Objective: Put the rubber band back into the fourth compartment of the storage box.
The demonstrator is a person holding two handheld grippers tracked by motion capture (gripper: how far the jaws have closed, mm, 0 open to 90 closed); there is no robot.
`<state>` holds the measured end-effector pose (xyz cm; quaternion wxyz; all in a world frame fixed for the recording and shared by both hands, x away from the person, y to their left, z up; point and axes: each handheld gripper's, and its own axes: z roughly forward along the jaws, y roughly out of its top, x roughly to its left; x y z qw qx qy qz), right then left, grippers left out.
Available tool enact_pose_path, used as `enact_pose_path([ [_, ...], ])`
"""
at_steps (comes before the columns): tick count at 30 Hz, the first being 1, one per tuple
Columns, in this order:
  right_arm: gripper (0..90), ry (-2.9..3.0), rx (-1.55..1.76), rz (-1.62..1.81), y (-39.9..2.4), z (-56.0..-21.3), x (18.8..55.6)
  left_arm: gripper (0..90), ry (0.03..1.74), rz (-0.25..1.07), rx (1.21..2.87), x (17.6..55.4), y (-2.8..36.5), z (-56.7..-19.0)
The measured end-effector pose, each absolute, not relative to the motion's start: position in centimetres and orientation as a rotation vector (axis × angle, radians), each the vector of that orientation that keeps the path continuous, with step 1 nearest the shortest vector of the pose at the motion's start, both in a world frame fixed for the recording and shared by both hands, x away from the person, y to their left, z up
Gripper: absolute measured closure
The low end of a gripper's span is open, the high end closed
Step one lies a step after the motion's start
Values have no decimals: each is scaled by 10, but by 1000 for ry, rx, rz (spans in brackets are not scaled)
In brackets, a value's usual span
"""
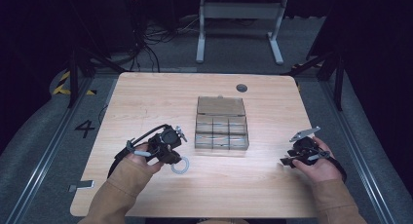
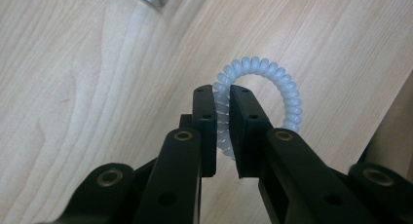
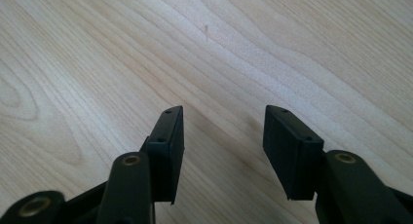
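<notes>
A pale translucent spiral hair tie (image 2: 272, 85) is pinched between the black pads of my left gripper (image 2: 222, 95), which is shut on one side of the loop; the rest of the ring sticks out past the tips. In the high view the hair tie (image 1: 179, 165) hangs at the left gripper (image 1: 174, 158), just left of a clear compartment box (image 1: 221, 131) at the table's middle. My right gripper (image 3: 224, 117) is open over bare wood with nothing between its jaws. From above, the right gripper (image 1: 287, 161) rests near the table's right edge.
The box has an open lid (image 1: 220, 105) folded back and several small compartments. A dark round grommet (image 1: 241, 87) sits near the far edge of the wooden table (image 1: 146, 97). Beyond the table are desk legs and cables on the floor.
</notes>
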<state>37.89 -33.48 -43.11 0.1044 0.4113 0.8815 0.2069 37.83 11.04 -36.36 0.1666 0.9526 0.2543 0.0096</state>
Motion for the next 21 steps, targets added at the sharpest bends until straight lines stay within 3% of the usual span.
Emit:
enact_pose_path([
  [10,508,2603,1213,607,-334,-433,378,824,781,-29,2663,391,106,-351],
  [21,507,2605,1211,598,-335,-434,375,824,786,-1,2661,406,97,-344],
])
